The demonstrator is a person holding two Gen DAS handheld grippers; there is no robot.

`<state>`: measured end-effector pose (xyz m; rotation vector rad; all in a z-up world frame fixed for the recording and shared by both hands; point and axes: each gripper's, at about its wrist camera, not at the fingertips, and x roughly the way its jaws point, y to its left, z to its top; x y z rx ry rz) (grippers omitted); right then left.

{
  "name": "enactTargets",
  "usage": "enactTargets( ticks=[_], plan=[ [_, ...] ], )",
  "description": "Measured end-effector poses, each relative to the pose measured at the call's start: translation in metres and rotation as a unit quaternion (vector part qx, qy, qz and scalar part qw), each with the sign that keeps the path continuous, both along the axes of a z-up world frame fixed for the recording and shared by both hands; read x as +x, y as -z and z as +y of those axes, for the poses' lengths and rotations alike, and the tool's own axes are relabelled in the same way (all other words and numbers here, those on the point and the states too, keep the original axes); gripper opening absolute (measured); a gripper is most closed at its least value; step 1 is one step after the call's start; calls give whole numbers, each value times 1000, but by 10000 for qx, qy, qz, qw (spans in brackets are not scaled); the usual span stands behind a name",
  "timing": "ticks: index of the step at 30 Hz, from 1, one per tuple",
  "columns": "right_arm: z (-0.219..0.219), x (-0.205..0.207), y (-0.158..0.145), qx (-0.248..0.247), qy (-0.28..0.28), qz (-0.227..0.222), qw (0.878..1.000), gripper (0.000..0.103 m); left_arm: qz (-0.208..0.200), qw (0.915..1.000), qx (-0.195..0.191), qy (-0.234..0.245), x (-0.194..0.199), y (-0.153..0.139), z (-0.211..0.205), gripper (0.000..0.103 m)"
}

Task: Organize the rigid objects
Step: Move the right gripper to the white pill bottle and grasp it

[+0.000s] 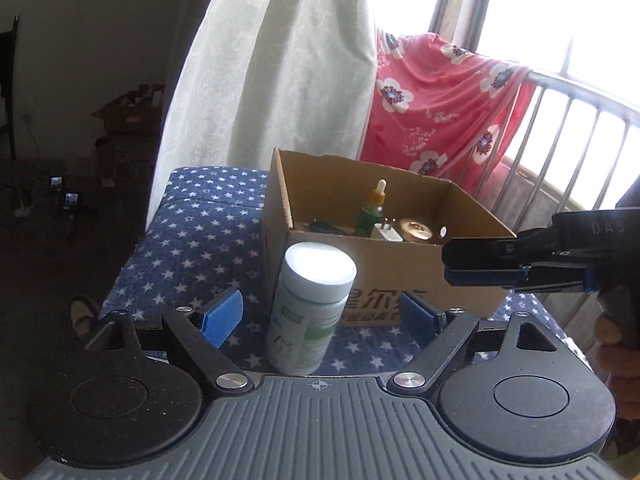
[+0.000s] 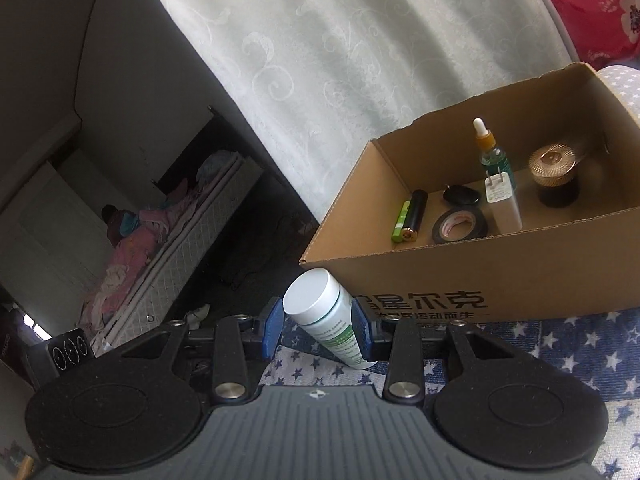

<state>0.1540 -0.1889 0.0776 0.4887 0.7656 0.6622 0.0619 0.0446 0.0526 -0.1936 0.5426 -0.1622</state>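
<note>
Bottles of white plastic with green labels, two by my count: the upright bottle (image 1: pixel 310 308) stands on the star-print blue surface (image 1: pixel 192 232) between my left tool's (image 1: pixel 320 314) spread pads, untouched. My right tool (image 2: pixel 318 328) pinches the tilted bottle (image 2: pixel 320 304), cap leaning up-left. Both are just before one open cardboard box (image 2: pixel 440 280).

This is a lived-in home, likely a bedroom: a pale curtain (image 1: pixel 280 60) hangs at twelve o'clock, a floral cloth (image 1: pixel 440 92) drapes a railing (image 1: pixel 580 92) at two, and a mattress (image 2: pixel 160 248) (heaped with bedding) lies at nine, boxes (image 1: pixel 124 128) stacked nearby.
</note>
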Motion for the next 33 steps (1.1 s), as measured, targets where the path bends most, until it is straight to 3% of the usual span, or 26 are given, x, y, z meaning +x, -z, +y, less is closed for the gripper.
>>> enactTargets(
  ticks=[8, 11, 16, 23, 25, 26, 33],
  plan=[
    [59, 6, -4, -1089, -68, -269, 9937, 43, -170, 9996, 234, 48, 16, 32, 1, 85],
    [70, 12, 0, -1312, -90, -169, 9912, 43, -166, 9995, 249, 50, 23, 38, -1, 81],
    [76, 21, 6, -1321, -161, -23, 9911, 43, -118, 9996, 238, 114, 30, 42, -3, 74],
    [87, 24, 3, -1425, -229, -55, 9895, 44, -102, 9998, 175, 28, 35, 42, -1, 55],
    [90, 24, 2, -1463, -268, -63, 9889, 62, -106, 9998, 138, 22, 34, 42, 0, 55],
    [93, 25, 2, -1469, -288, -80, 9887, 66, -116, 9998, 148, 6, 35, 42, -1, 55],
    [108, 18, 3, -1731, -377, -298, 9837, 64, -183, 9997, 168, -24, 27, 37, -3, 54]
  ],
)
